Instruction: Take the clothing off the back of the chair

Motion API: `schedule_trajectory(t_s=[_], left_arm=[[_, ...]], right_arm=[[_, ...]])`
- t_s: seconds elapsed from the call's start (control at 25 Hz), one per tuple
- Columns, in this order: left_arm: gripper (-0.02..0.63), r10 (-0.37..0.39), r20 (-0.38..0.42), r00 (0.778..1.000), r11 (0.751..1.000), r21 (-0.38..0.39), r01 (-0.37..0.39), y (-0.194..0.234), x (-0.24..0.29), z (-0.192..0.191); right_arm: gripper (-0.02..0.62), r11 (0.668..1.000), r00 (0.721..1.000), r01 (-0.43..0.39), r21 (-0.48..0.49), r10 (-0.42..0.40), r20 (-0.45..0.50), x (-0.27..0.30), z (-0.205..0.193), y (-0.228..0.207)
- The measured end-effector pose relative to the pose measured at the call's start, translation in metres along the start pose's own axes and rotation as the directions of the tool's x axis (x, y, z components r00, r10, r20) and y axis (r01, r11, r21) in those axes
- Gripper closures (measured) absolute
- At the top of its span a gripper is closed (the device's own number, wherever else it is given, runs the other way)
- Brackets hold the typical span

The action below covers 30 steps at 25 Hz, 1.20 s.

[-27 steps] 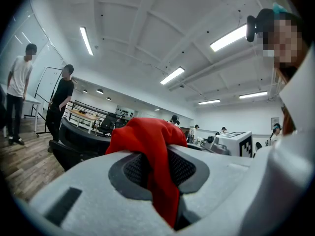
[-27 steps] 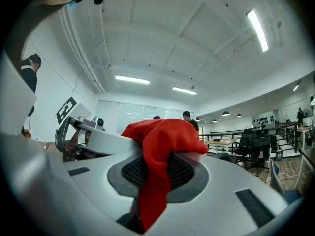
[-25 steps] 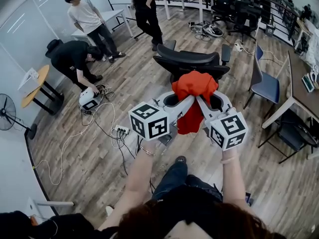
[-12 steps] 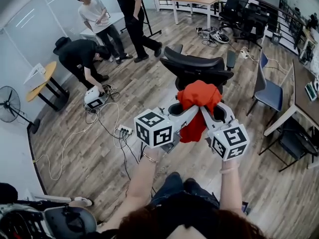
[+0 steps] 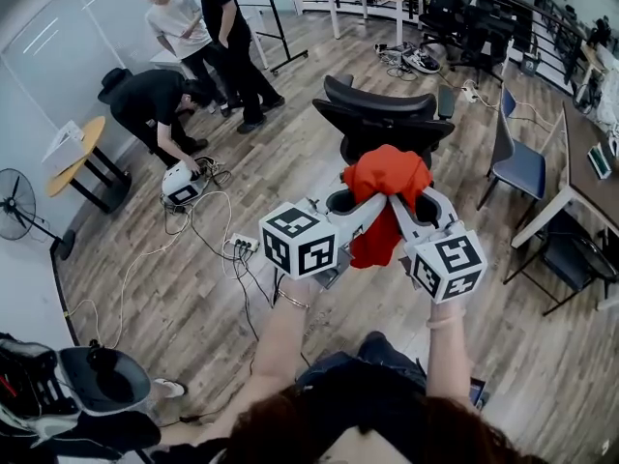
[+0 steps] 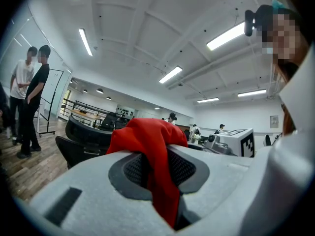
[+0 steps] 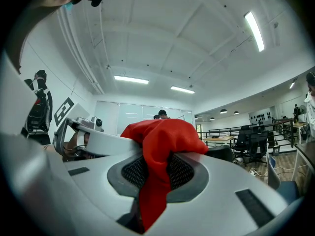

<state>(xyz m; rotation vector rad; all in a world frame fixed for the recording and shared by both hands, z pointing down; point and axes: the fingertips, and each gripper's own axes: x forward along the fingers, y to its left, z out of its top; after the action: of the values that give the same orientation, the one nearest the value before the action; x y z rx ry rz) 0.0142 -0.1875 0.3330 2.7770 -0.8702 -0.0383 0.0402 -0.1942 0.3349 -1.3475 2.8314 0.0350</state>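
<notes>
A red garment [image 5: 385, 196] hangs in the air between my two grippers, just in front of the black office chair [image 5: 382, 119], whose back is bare. My left gripper [image 5: 372, 203] is shut on the garment's left part, and the red cloth [image 6: 156, 166] runs down between its jaws. My right gripper [image 5: 397, 201] is shut on the garment's right part; in the right gripper view the red cloth [image 7: 157, 166] bulges over the jaws and trails down between them. Both grippers point level, their tips close together under the bunched cloth.
Three people [image 5: 184, 56] stand or crouch at the far left near a white device [image 5: 179, 182] and floor cables [image 5: 222, 249]. A blue chair [image 5: 517, 162] and a desk [image 5: 590, 177] are at the right. A round wooden table [image 5: 73, 162] and fan [image 5: 17, 206] stand left.
Both grippers, with the red garment in them, have drawn back from the chair toward me. The chair's back now stands apart from the garment. The standing people at the far left have shifted.
</notes>
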Motion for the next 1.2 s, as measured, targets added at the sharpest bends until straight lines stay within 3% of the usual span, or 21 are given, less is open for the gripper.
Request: schedule_trajectory(t_s=[0.56,1.2], left_arm=[[0.522,-0.043,0.015,0.999,0.999,0.013,0.043,-0.032,-0.066,0.003],[0.522,-0.071,0.021,0.997,0.997,0.026,0.071,-0.073,-0.097,-0.006]], right_arm=[[0.517,0.999,0.999,0.042,-0.018,-0.042,0.002,-0.026,0.015,0.068],[0.517,0.997,0.997,0.078,-0.021,-0.078,0.007,-0.066,0.018,0.102]])
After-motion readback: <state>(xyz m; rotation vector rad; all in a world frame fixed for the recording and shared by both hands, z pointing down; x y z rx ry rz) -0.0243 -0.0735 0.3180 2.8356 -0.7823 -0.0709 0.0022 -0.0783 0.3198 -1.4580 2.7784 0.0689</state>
